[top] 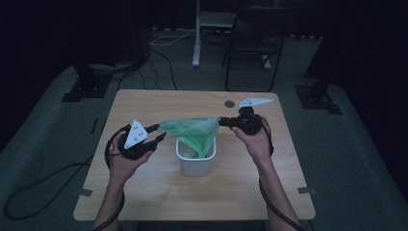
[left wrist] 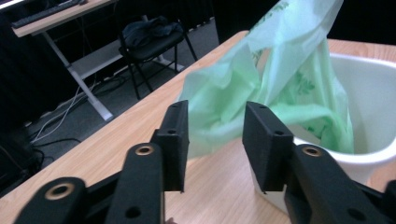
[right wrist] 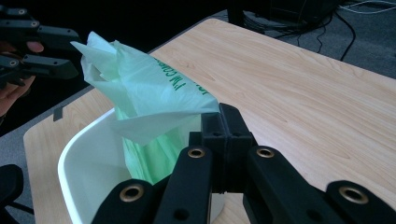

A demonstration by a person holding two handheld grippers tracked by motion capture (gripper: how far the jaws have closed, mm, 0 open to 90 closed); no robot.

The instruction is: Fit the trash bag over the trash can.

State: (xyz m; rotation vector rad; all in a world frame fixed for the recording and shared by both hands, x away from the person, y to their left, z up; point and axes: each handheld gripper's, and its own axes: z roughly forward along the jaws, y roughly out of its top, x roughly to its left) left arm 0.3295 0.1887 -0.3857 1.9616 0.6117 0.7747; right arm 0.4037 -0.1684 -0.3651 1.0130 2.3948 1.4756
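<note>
Green bag (top: 195, 132), thin plastic with dark green print, hung partly inside the white bin (top: 196, 163) near the middle of the wooden bench (top: 144, 103), its upper part pulled up and out above the rim. In the high view its top edge stretched almost level between the two claws, while the lower part sagged down into the bin.

The right claw (top: 222, 121) had its jaws pressed together on one corner of the bag; in the right gripper view the black pads met flat with the film (right wrist: 154, 100) pinched between them, and the bag fanned away from that point over the bin (right wrist: 88, 161).

The left claw (top: 159, 133) was held at the bag's other end with its jaws apart. In the left gripper view a clear gap lay between the two pads, and the crumpled edge of the bag (left wrist: 261, 88) showed just beyond that gap; whether the film touched either pad could not be told. The bin (left wrist: 369, 107) stood behind and to the right in that view.

A black chair (top: 255, 41) stood on the floor beyond the far edge of the bench.
</note>
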